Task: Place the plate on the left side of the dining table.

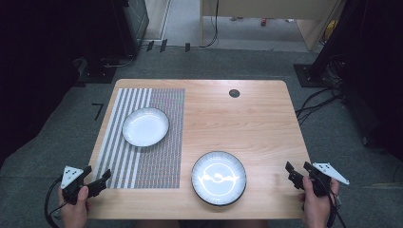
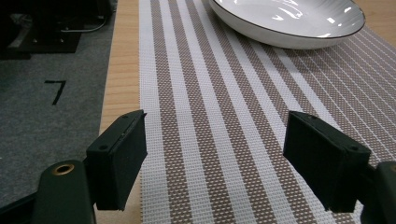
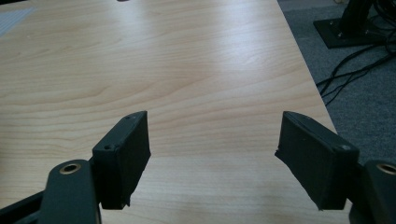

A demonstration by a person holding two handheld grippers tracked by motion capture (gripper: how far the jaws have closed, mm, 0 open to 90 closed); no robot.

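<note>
The dark-rimmed plate sits on the bare wood near the front edge of the tabletop, roughly midway between the 2 hands and touched by neither. A second, white plate rests farther back and to the left on the striped placemat, which covers the left part of the tabletop; in the left gripper view this plate lies ahead of the jaws at the far end of the mat. The left tongs hang at the front left corner, over the near edge of the mat, jaws spread wide with nothing between them. The right tongs hover at the front right edge of the tabletop, well apart from the dark-rimmed plate, jaws likewise spread and empty over plain wood. A small dark round grommet sits near the tabletop's far edge, and cables trail over the grey carpet on the right.
</note>
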